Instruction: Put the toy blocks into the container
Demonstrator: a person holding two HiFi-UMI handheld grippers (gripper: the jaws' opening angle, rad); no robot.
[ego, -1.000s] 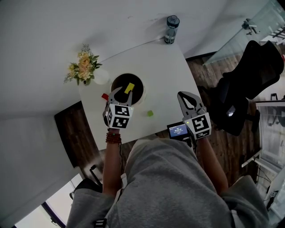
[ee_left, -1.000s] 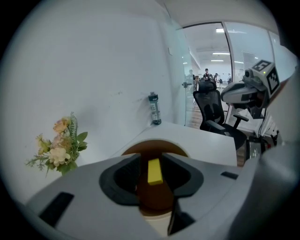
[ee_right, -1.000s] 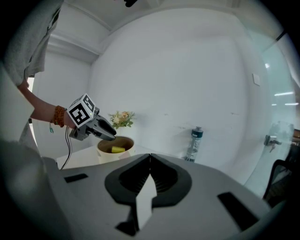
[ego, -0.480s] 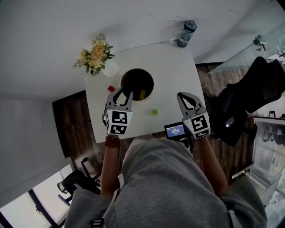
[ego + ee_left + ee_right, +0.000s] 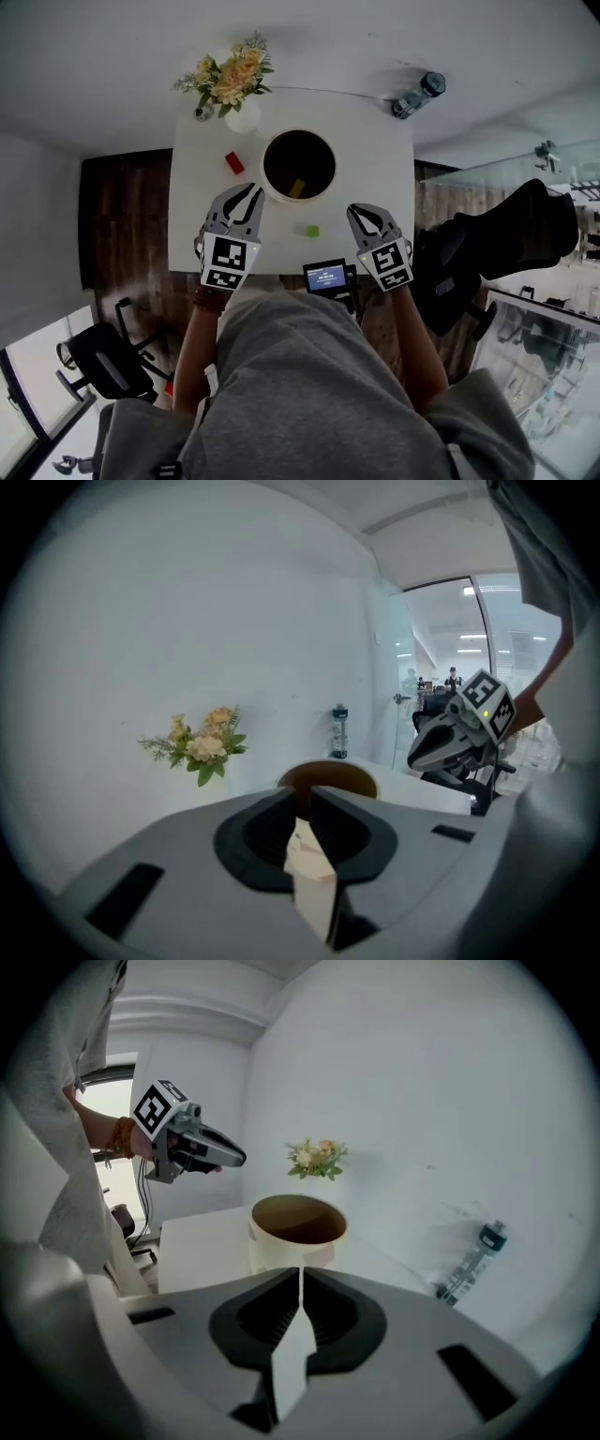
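A round container (image 5: 272, 187) stands mid-table with a yellow block (image 5: 296, 187) lying inside it. A red block (image 5: 233, 162) lies on the table left of the container, and a green block (image 5: 312, 230) lies on the near side. My left gripper (image 5: 249, 191) hovers just near-left of the container; its jaws are closing to a narrow gap with nothing between them (image 5: 305, 794). My right gripper (image 5: 355, 209) is shut and empty, near-right of the container, right of the green block. The container (image 5: 297, 1227) shows ahead in the right gripper view.
A vase of flowers (image 5: 230, 80) stands at the table's far left corner, and a bottle (image 5: 417, 94) lies at the far right. A small screen device (image 5: 325, 277) sits at the near edge between my arms. Chairs stand on the wooden floor around the white table (image 5: 384, 159).
My left gripper has drawn back from the container's rim toward the near edge, and its jaws have narrowed. The right gripper stays shut in about the same place.
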